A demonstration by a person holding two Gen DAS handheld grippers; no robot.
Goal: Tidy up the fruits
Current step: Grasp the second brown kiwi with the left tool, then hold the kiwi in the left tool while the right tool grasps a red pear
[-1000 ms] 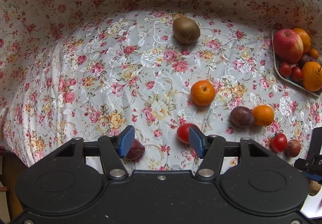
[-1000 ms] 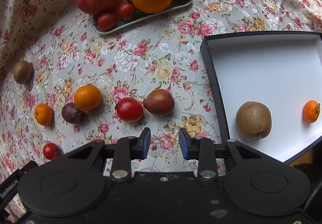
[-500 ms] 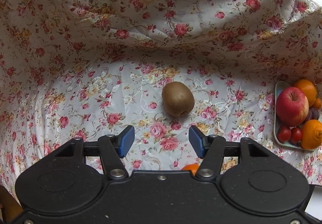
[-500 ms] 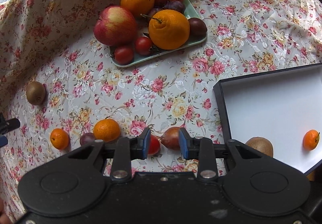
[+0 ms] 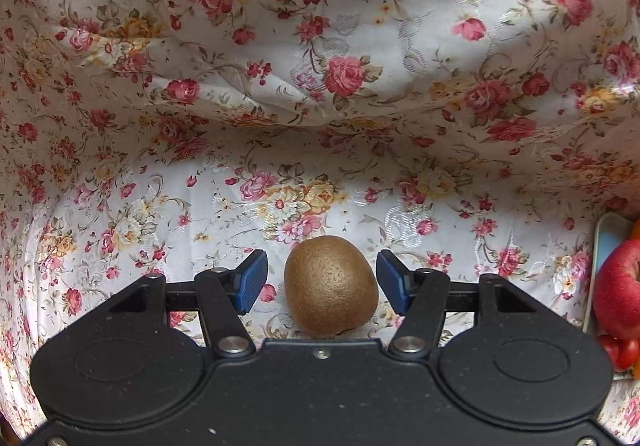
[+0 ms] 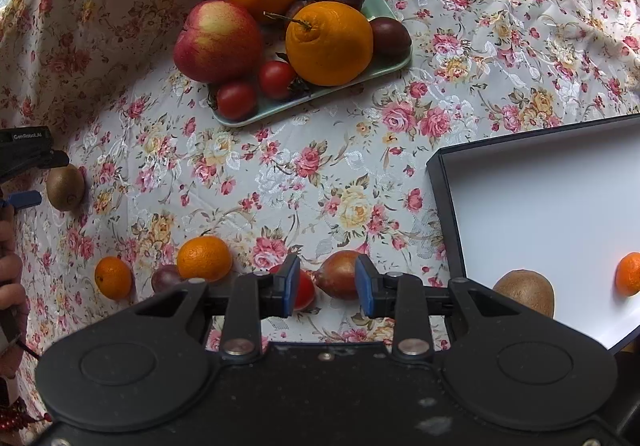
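Note:
A brown kiwi (image 5: 331, 286) lies on the floral cloth between the blue pads of my left gripper (image 5: 321, 266). The jaws are opening and a gap shows on each side of the fruit. In the right wrist view the same kiwi (image 6: 66, 187) sits at the far left, with the left gripper (image 6: 24, 165) over it. My right gripper (image 6: 327, 278) stands open and holds nothing, above a reddish-brown fruit (image 6: 340, 274) and a red tomato (image 6: 302, 288). Two mandarins (image 6: 204, 258) and a dark plum (image 6: 166, 278) lie loose nearby.
A green tray (image 6: 392, 65) at the back carries an apple (image 6: 218, 41), oranges, tomatoes and plums. A black box with a white floor (image 6: 540, 205) on the right holds a kiwi (image 6: 524, 292) and a mandarin (image 6: 628, 273). The cloth rises in folds behind.
My left gripper has travelled across the cloth to the far kiwi and sunk over it, and its jaws are a little wider. The right gripper has drifted slightly toward the tray.

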